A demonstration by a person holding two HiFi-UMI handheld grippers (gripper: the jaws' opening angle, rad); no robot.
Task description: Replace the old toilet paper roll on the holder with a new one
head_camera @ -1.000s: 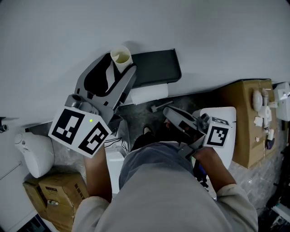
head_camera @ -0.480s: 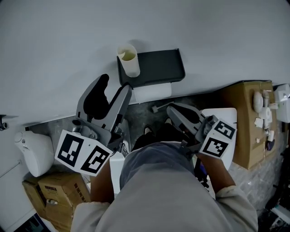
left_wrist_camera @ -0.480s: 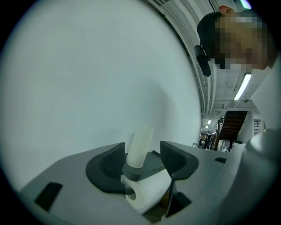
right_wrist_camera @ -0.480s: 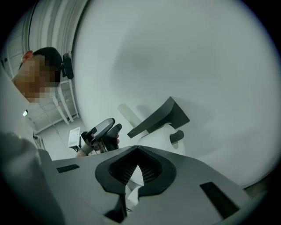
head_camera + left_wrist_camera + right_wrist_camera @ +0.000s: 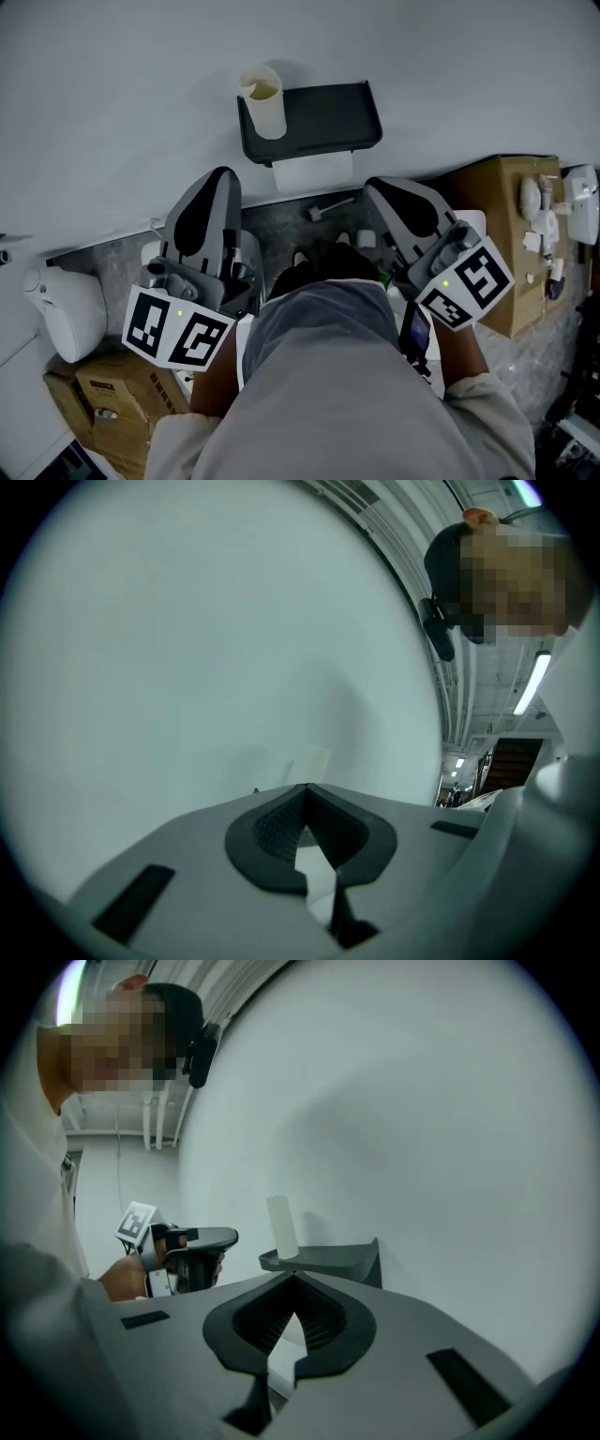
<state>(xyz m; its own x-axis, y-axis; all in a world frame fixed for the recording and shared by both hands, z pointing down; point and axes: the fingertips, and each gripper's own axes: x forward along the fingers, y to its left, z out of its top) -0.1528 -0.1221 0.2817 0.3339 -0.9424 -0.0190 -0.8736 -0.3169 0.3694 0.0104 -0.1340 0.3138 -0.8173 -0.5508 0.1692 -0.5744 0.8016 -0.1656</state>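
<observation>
Facing a dark holder [image 5: 323,120] fixed on the wall, with left gripper [image 5: 221,178] and right gripper [image 5: 377,187] set back from it on either side, both aimed roughly level at the wall. Closed tight on the left, having just snapped shut, with nothing between the pads. Closed tight on the right too, likewise empty.

Standing upright on the left end of the holder's top shelf: a bare cardboard tube [image 5: 263,101], long axis vertical, free of both grippers. Hanging just under the shelf: a white paper roll [image 5: 314,174], long axis running along the wall, side to side. Judging by this, old core off and parked on the shelf, fresh roll seemingly mounted, though spindle itself hidden.

Lying ahead of the left gripper, higher and a little toward the middle: the tube, nearer that side than the right. Needing, for any pick-up of it, opened jaws first and a grasp across its upright wall from the side. Risking a topple off the narrow shelf with a careless nudge.
</observation>
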